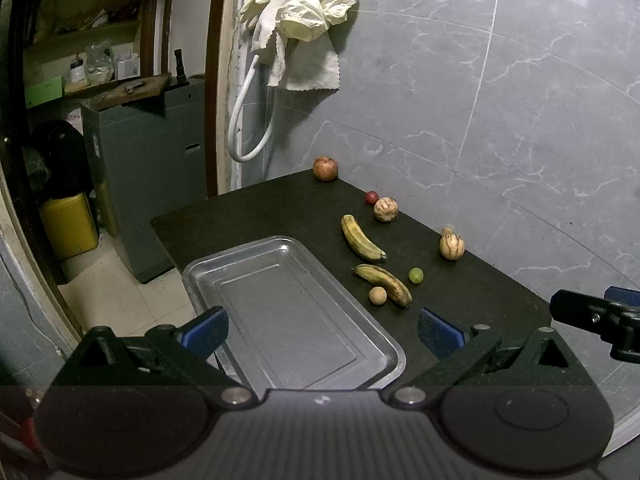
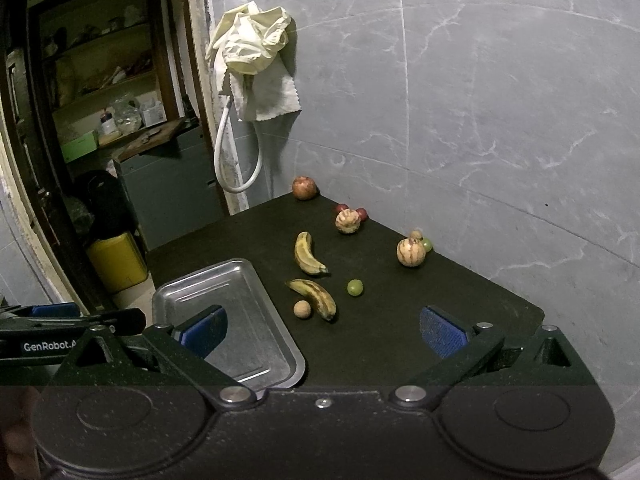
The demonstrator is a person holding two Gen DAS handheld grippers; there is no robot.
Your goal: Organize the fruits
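1. The left claw hangs wide apart above the near end of a metal tray, gripping nothing.
2. The right claw is likewise spread wide and holds nothing, poised over the dark surface just right of the tray.
3. The tray has nothing in it; all the fruit lies on the surface to its right.
4. Nearest the tray are two spotted bananas, a small tan ball touching the nearer one, and a green grape.
5. Further back sit two striped round fruits, a small red fruit, and an apple at the far corner by the wall.
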